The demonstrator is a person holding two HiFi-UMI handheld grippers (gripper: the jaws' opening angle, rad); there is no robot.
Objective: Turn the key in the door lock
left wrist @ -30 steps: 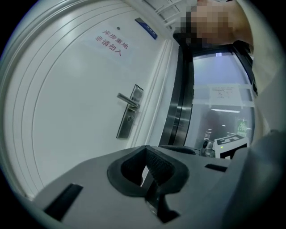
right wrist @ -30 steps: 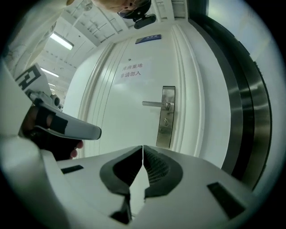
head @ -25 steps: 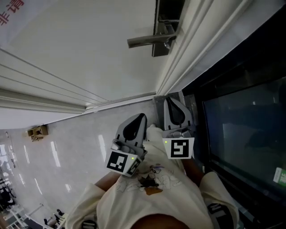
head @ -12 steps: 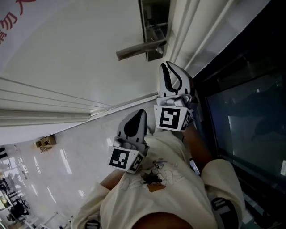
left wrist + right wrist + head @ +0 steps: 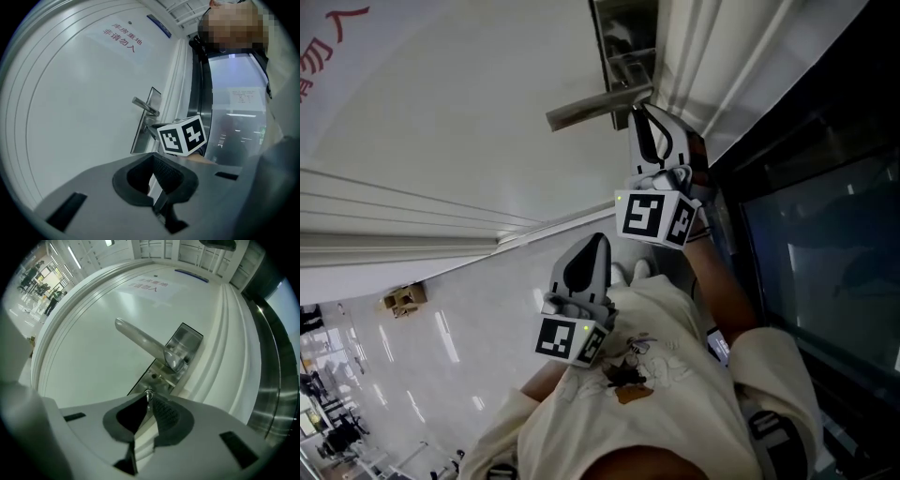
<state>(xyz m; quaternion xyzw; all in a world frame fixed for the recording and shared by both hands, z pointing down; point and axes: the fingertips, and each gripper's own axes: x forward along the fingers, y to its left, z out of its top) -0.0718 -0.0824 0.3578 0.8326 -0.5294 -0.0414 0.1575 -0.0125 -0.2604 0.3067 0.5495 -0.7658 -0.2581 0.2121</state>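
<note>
A white door [image 5: 459,103] carries a silver lever handle [image 5: 586,108] [image 5: 140,338] on a metal lock plate [image 5: 623,37] [image 5: 174,363]. My right gripper [image 5: 642,117] [image 5: 148,399] is raised to the plate just below the handle. Its jaws are shut on a small silver key [image 5: 148,394], which shows edge-on at the tips, close to the plate's lower part. Whether the key touches the lock is hidden. My left gripper [image 5: 598,242] [image 5: 152,158] hangs lower, near the person's body, shut and empty. In the left gripper view the right gripper's marker cube [image 5: 183,136] sits in front of the plate.
A dark glass panel [image 5: 825,244] stands right of the white door frame [image 5: 712,56]. Red lettering [image 5: 328,47] marks the door's upper part. Below lies a shiny pale floor [image 5: 441,319] with a small brown object [image 5: 405,298].
My right gripper has risen from beside the person's waist up to the lock plate under the handle. The left gripper has stayed almost still.
</note>
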